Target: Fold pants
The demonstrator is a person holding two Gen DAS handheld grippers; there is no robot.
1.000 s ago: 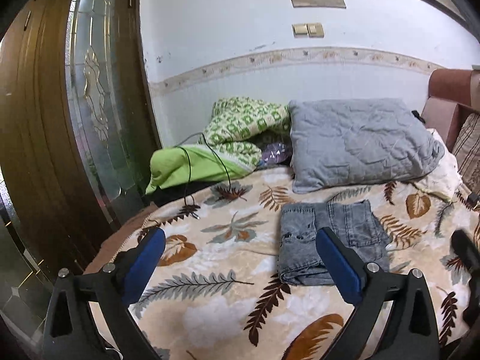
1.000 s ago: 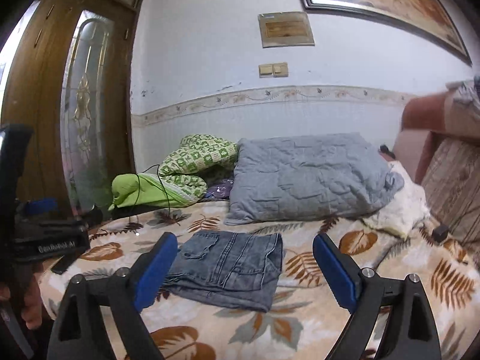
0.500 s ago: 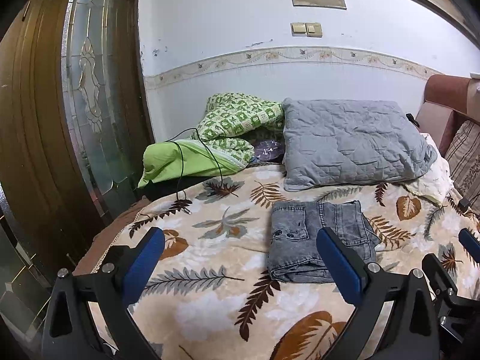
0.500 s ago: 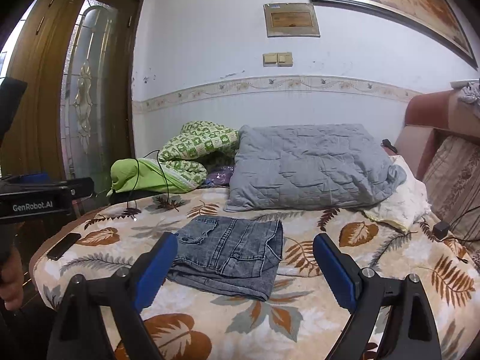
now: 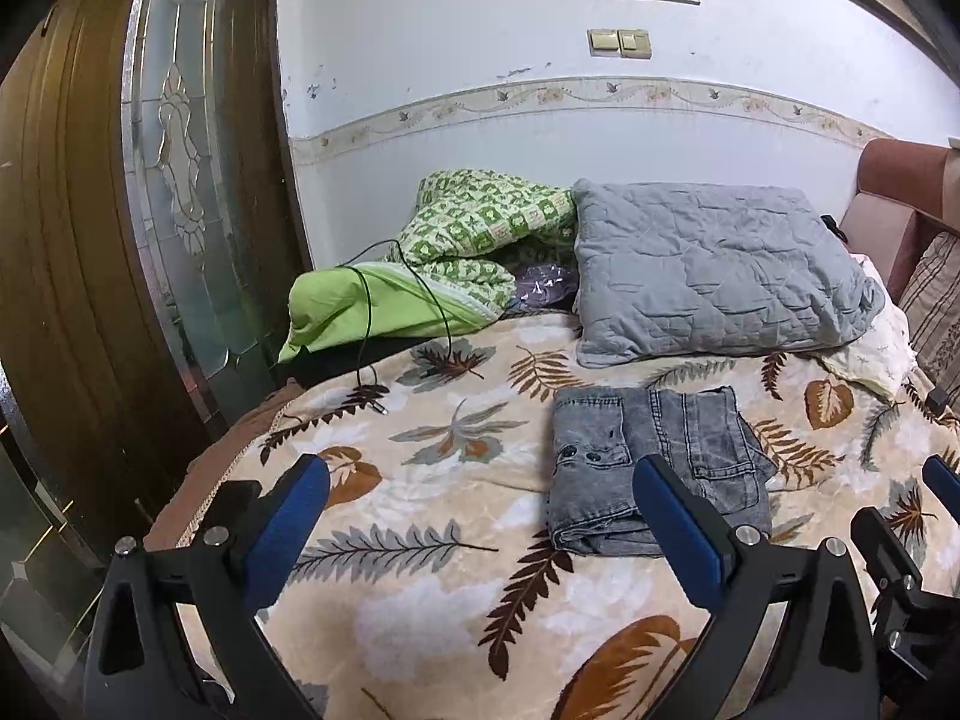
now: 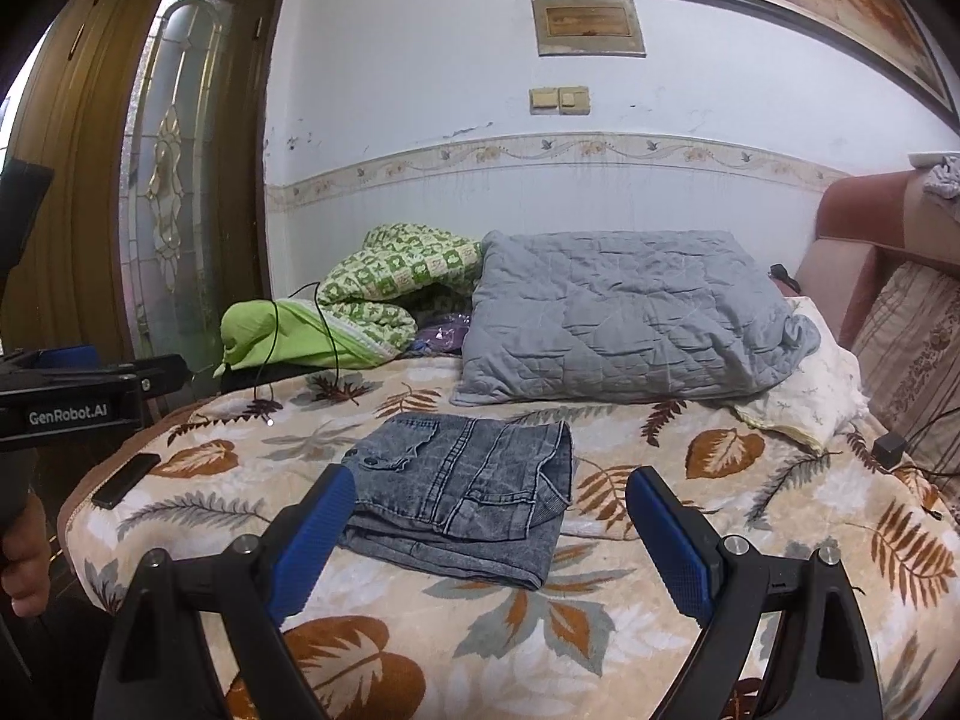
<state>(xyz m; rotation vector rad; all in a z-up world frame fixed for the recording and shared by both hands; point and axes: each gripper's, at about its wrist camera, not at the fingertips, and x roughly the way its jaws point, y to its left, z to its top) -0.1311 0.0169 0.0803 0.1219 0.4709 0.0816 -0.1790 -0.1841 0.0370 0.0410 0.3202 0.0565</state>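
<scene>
A bed covered by a cream blanket [image 6: 600, 648] printed with brown and grey leaves fills both views. At its far side, against the wall, a grey quilted pillow [image 6: 618, 312] leans beside a bunched green checked quilt [image 6: 396, 276], with a thin black cable [image 5: 384, 312] trailing from the quilt down onto the blanket.

The pants [image 6: 468, 486], grey washed denim, lie folded into a compact, nearly square bundle on the middle of the blanket, just in front of the pillow and apart from it. The slightly longer axis runs from the near edge of the bed toward the pillow. A flap pocket with two dark snaps shows on the top layer at the left, seams run front to back, and stacked fold edges face the near side. Which end is the waistband is hard to tell from here.

The left gripper [image 5: 480, 534] hovers over the near left part of the bed, blue pads spread wide, holding nothing. The right gripper [image 6: 489, 534] hangs just short of the pants, its jaws likewise wide apart and empty. A small dark flat object [image 6: 126, 480], possibly a phone, rests at the blanket's left edge.
</scene>
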